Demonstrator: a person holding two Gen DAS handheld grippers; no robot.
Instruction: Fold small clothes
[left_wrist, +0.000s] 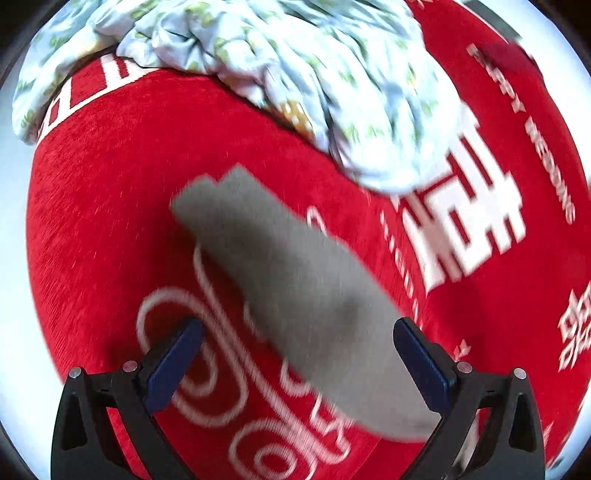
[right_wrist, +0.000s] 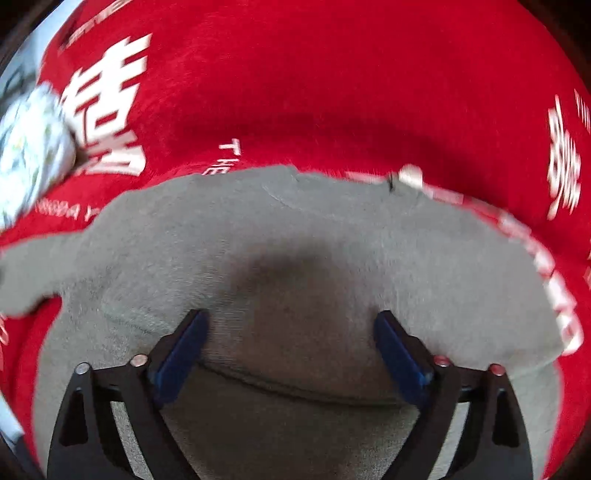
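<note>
A small grey garment lies flat on a red cloth with white lettering. In the left wrist view only one long grey sleeve shows, running diagonally between my fingers. My left gripper is open above the sleeve, empty. My right gripper is open just above the garment's body, empty, and casts a dark shadow on it. A white tag sits at the garment's far edge.
A crumpled pile of pale blue floral fabric lies at the far side of the red cloth; part of the pile shows at the left edge of the right wrist view. A white surface surrounds the cloth.
</note>
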